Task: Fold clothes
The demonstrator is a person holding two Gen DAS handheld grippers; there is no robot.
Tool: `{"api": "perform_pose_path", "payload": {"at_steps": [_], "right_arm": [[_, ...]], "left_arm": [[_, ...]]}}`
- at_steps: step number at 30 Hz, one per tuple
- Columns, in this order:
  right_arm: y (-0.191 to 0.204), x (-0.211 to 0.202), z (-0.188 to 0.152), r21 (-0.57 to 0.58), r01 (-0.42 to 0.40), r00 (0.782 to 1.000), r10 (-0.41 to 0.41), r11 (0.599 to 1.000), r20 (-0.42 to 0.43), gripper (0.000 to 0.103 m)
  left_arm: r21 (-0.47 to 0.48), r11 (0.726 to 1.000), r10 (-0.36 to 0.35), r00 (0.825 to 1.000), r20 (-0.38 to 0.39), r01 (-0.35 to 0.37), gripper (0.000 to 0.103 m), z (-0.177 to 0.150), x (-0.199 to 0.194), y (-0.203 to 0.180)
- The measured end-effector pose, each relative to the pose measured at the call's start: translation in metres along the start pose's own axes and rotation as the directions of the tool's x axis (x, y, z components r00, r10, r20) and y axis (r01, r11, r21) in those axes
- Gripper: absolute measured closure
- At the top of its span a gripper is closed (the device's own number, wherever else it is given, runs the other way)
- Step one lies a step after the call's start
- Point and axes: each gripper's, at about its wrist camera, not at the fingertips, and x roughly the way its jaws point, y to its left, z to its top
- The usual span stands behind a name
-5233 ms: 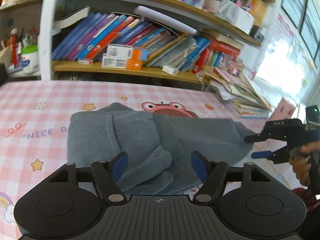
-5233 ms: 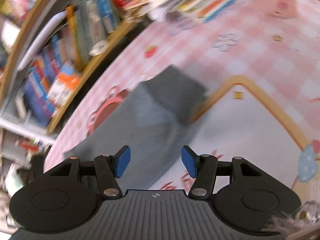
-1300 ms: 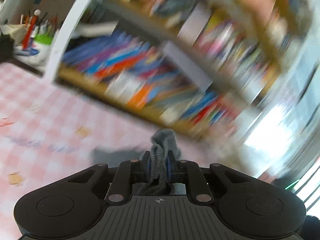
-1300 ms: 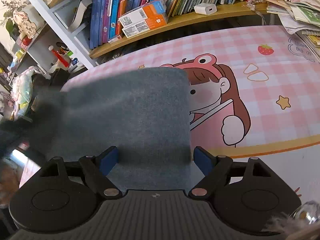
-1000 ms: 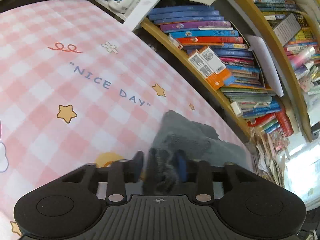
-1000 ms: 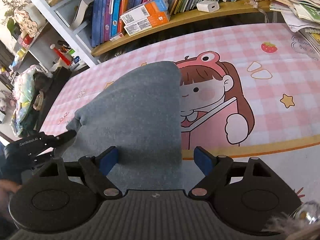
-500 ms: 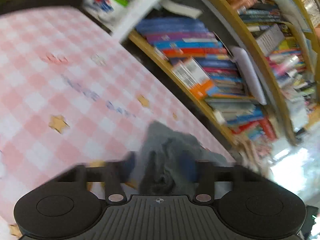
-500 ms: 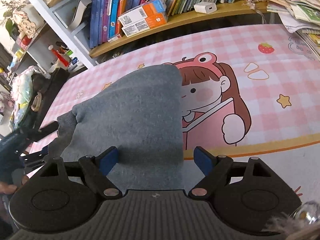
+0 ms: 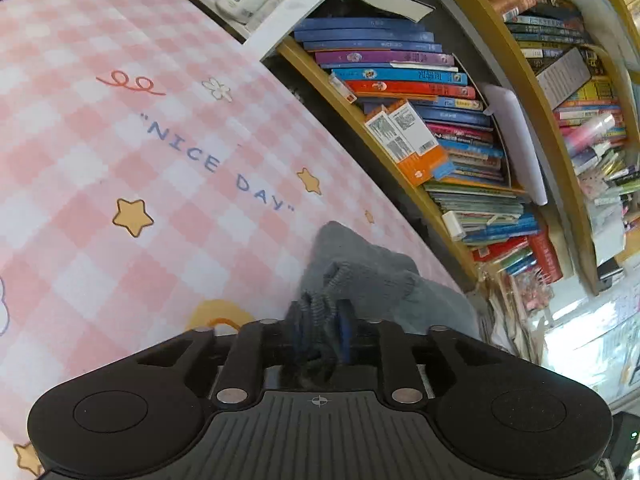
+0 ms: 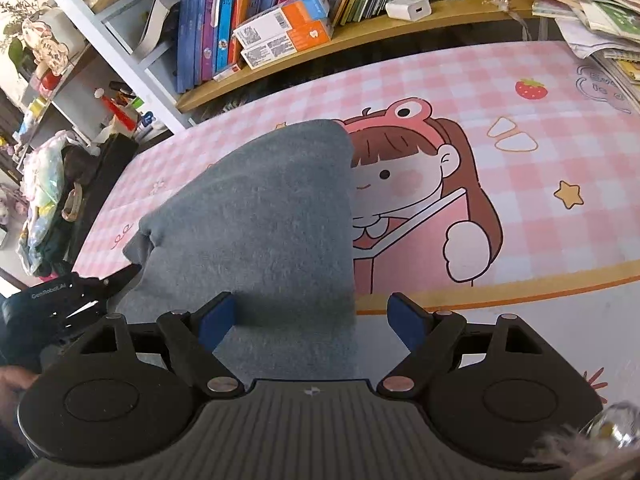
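A grey sweater [image 10: 264, 216] lies folded on the pink checked tablecloth [image 10: 500, 92]. My left gripper [image 9: 320, 330] is shut on the ribbed cuff of the grey sweater [image 9: 360, 272], which bunches between its blue pads. In the right wrist view the left gripper [image 10: 120, 280] sits at the sweater's left edge. My right gripper [image 10: 312, 320] is open and empty, its blue pads [image 10: 216, 320] hovering over the sweater's near edge.
A bookshelf [image 10: 304, 16] packed with books runs along the table's far side; it also shows in the left wrist view [image 9: 432, 128]. A pile of magazines [image 10: 596, 8] lies at the far right. Cluttered shelves and bags [image 10: 48, 184] stand at the left.
My left gripper opened briefly, then closed on the sweater's cuff again. The sweater's left side has been pulled in and its edge has shifted. My right gripper has stayed open and in place.
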Motion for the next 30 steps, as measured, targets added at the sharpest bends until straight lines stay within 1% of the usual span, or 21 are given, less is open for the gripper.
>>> {"api": "perform_pose_path", "payload": {"at_steps": [1,2,3,5,6,7,9,10,13,15,16,17,18,19,20,21,23,25,26,28,30], "right_arm": [[0.0,0.0,0.0,-0.002,0.001,1.0,-0.001,1.0,0.0,0.021],[0.0,0.0,0.0,-0.004,0.002,1.0,-0.002,1.0,0.0,0.021],[0.0,0.0,0.0,-0.002,0.003,1.0,-0.003,1.0,0.0,0.021],[-0.001,-0.002,-0.001,0.001,0.006,1.0,-0.006,1.0,0.006,0.021],[-0.001,-0.002,-0.001,0.003,0.008,1.0,-0.008,1.0,0.009,0.021],[-0.002,-0.003,-0.001,0.007,0.009,1.0,-0.009,1.0,0.01,0.021],[-0.003,-0.003,-0.001,0.012,0.011,1.0,-0.011,1.0,0.011,0.021],[-0.003,-0.002,-0.001,0.011,0.011,1.0,-0.011,1.0,0.01,0.021],[-0.003,-0.002,-0.001,0.009,0.011,1.0,-0.011,1.0,0.006,0.021],[-0.003,-0.001,-0.001,0.009,0.011,1.0,-0.011,1.0,0.005,0.021],[-0.003,-0.001,-0.001,0.01,0.011,1.0,-0.011,1.0,0.004,0.021],[-0.003,-0.002,-0.001,0.01,0.011,1.0,-0.011,1.0,0.004,0.021],[-0.003,-0.002,-0.001,0.011,0.012,1.0,-0.012,1.0,0.004,0.021],[-0.003,-0.002,-0.001,0.01,0.013,1.0,-0.014,1.0,0.005,0.021],[-0.003,-0.002,-0.001,0.01,0.015,1.0,-0.015,1.0,0.006,0.021],[-0.003,-0.003,-0.002,0.009,0.011,1.0,-0.012,1.0,0.008,0.021],[-0.002,-0.003,-0.002,0.005,0.007,1.0,-0.007,1.0,0.013,0.021],[-0.001,-0.003,-0.002,-0.001,0.01,1.0,-0.01,1.0,0.009,0.021],[-0.001,-0.002,-0.002,0.0,0.011,1.0,-0.011,1.0,0.005,0.021],[-0.001,-0.001,-0.002,0.002,0.008,1.0,-0.008,1.0,0.0,0.021],[-0.001,-0.001,-0.002,-0.001,0.011,1.0,-0.011,1.0,-0.001,0.021]], "left_arm": [[0.011,1.0,0.018,1.0,0.0,-0.018,0.07,0.001,-0.002,-0.002],[0.009,1.0,0.022,1.0,0.006,-0.022,0.064,0.003,-0.004,-0.003],[-0.007,1.0,0.016,1.0,0.019,-0.016,0.057,0.004,-0.009,-0.002],[-0.053,0.999,-0.005,0.998,0.059,0.008,0.049,0.004,-0.02,0.0],[-0.059,0.998,-0.024,0.996,0.082,0.029,0.036,0.003,-0.026,0.001],[-0.056,0.998,-0.027,0.995,0.091,0.032,0.032,0.003,-0.028,0.0],[-0.048,0.998,-0.033,0.993,0.11,0.038,0.031,0.004,-0.032,-0.002],[-0.046,0.998,-0.035,0.995,0.097,0.04,0.031,0.004,-0.031,-0.003],[-0.05,0.998,-0.039,0.998,0.056,0.042,0.032,0.0,-0.026,-0.004],[-0.046,0.997,-0.055,0.998,0.028,0.056,0.04,-0.002,-0.023,-0.004],[-0.042,0.997,-0.068,0.998,0.012,0.069,0.05,-0.003,-0.021,-0.004],[-0.038,0.996,-0.081,0.997,-0.003,0.081,0.077,-0.005,-0.02,-0.005],[-0.015,0.995,-0.095,0.995,0.015,0.096,0.084,-0.005,-0.024,-0.008],[0.009,0.994,-0.11,0.993,0.034,0.109,0.087,-0.005,-0.028,-0.011],[0.045,0.99,-0.14,0.987,0.08,0.137,0.088,-0.005,-0.036,-0.016],[0.07,0.987,-0.153,0.981,0.118,0.146,0.088,-0.004,-0.042,-0.02],[0.092,0.989,-0.13,0.981,0.146,0.117,0.088,-0.005,-0.046,-0.024],[0.078,0.996,-0.048,0.995,0.089,0.041,0.088,-0.005,-0.033,-0.018],[0.072,0.997,0.005,0.999,0.04,-0.008,0.085,-0.008,-0.024,-0.013],[0.027,0.999,0.02,1.0,0.014,-0.02,0.078,-0.013,-0.016,0.0],[0.047,0.999,0.026,0.999,0.037,-0.028,0.075,-0.012,-0.02,-0.005]]}}
